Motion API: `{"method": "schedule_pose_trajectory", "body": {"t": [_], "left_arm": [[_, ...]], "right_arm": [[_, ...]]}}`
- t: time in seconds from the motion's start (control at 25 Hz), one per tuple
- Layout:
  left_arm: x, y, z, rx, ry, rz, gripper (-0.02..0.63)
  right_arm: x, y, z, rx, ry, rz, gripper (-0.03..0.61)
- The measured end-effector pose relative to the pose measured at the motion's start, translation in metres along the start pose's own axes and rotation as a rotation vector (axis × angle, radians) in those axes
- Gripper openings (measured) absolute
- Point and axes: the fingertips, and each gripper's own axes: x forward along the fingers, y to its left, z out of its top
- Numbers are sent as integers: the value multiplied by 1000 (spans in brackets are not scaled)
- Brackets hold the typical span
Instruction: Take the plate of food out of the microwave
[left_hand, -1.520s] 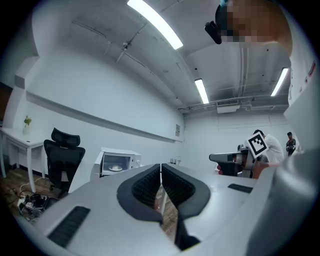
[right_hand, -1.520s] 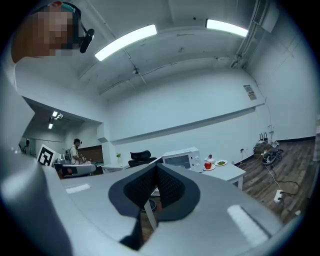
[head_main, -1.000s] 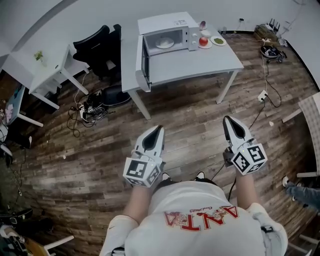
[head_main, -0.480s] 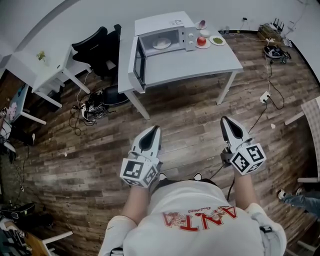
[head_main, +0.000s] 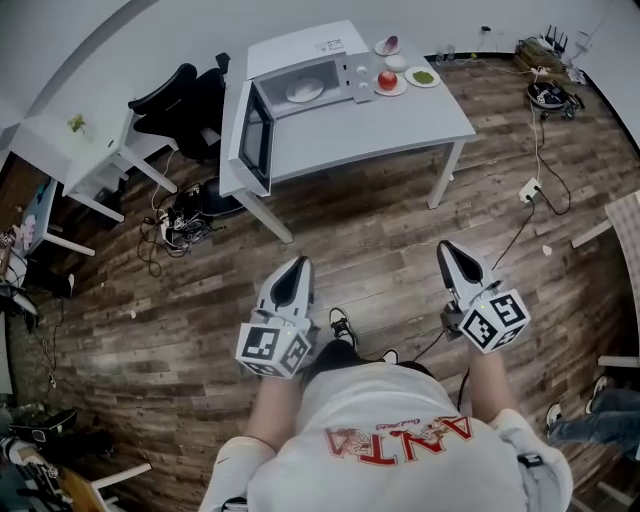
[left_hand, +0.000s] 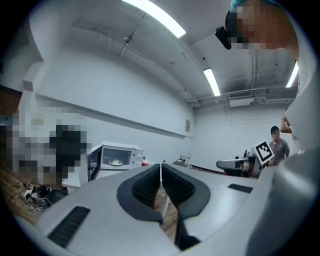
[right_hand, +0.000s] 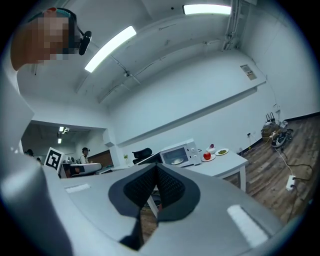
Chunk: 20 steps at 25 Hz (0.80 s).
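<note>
The plate of food (head_main: 304, 90) is lying inside the microwave (head_main: 305, 48), in the middle of its chamber, and the microwave door (head_main: 250, 132) is hanging wide open at the left corner of the white table (head_main: 420, 125). Just beside the microwave, on its right, a plate with a round red fruit (head_main: 388, 81) is sitting, then a plate with something green (head_main: 422, 76), and a small bowl (head_main: 388, 45) is standing behind them near the wall. A black chair (head_main: 185, 100) is standing at the left of the table, and a bundle of cables (head_main: 180, 215) is lying on the wooden floor (head_main: 400, 230) under it. Both grippers are hanging well apart from the table, low in front of the person's white shirt (head_main: 390, 450), pointing toward the microwave. The left gripper (head_main: 303, 262) is having its two jaws pressed together with nothing between them, and the right gripper (head_main: 445, 247) is also closed and empty, its dark pads (right_hand: 170, 187) touching each other.
</note>
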Motion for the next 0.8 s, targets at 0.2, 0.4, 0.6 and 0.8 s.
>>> {"method": "schedule_pose_trajectory", "body": {"t": [0.2, 0.4, 0.6, 0.8], "left_arm": [[44, 1, -2, 3, 12, -34, 17], [90, 16, 2, -3, 5, -50, 17], [134, 51, 17, 5, 5, -52, 17], [175, 98, 31, 20, 14, -29, 17]], "right_arm": [[16, -33, 2, 23, 7, -32, 0], [43, -60, 7, 21, 25, -59, 1], [96, -82, 24, 31, 22, -76, 0], [164, -89, 29, 50, 36, -77, 0]]}}
